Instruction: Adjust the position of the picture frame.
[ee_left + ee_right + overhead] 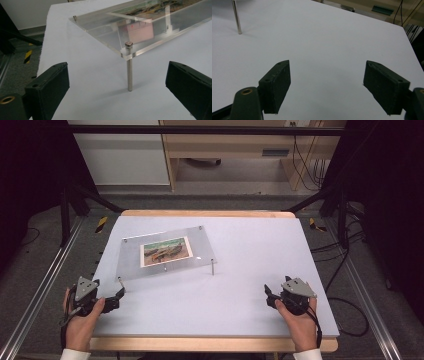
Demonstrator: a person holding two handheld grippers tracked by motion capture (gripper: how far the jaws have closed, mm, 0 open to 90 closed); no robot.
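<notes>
A clear acrylic panel [200, 242] stands on thin metal legs at the left middle of the white table [250, 250], with a small landscape picture [166, 251] held inside it. My left gripper [119, 295] is open near the table's front left, just short of the panel's front-left corner. In the left gripper view the jaws of the left gripper [117, 67] stand wide apart with that corner's leg [129, 72] a little beyond them, under the panel [100, 25]. My right gripper [268, 292] is open at the front right over bare table. In its own view the right gripper [327, 66] holds nothing, and another leg [236, 17] stands far off.
The table has a wooden rim [205, 213] at the back. Black frame posts [65, 205] rise at both sides. Cables [345, 300] lie on the floor to the right, and a wooden desk [225, 150] stands behind.
</notes>
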